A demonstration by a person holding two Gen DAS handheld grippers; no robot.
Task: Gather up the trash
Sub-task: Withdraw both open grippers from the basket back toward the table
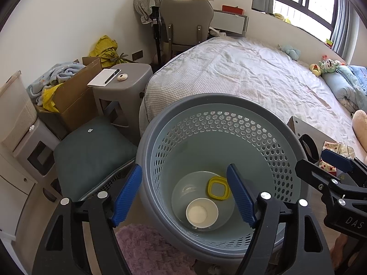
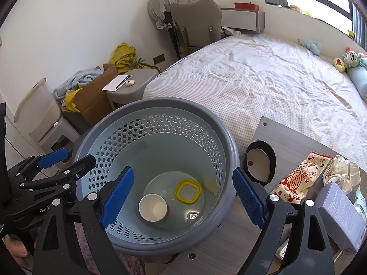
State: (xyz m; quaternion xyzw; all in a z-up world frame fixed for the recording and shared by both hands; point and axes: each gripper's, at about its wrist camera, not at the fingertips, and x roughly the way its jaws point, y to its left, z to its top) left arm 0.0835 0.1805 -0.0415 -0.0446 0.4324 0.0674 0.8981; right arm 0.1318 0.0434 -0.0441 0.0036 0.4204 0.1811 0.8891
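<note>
Both of my tongs hang wide apart with nothing between the pads: the left tongs (image 1: 184,194) frame the near wall of the grey bin (image 1: 284,160) in the lower middle of the left wrist view, and the right tongs (image 2: 183,197) straddle the same bin in the lower middle of the right wrist view. Down on the bin's floor lie a white paper cup (image 2: 153,207), tipped so I look into its mouth, and a yellow square ring (image 2: 188,190), probably a lid frame, just beside it

What I judge is left to collect sits on the counter (image 2: 286,142) at the lower right of the right wrist view, near the bin but apart from it. The red-and-white snack wrapper (image 2: 298,181) looks like thin printed film: light, limp and slick, so I would pinch it across the middle of its width where it bunches and not at a flat end that could slide out. The crumpled silvery wrapper (image 2: 341,174) touching it to the right should be lighter still and will crush without harm; any raised fold gives purchase. The small grey-blue box (image 2: 339,208) in front of them is stiff card, likely near empty, with smooth faces; I would close across its narrow sides, squarely, so it does not twist. More packaging lies half hidden under the box; I cannot tell what it is. The black loop (image 2: 260,163) lying between bin and wrappers looks soft, and I cannot say whether it is trash
</note>
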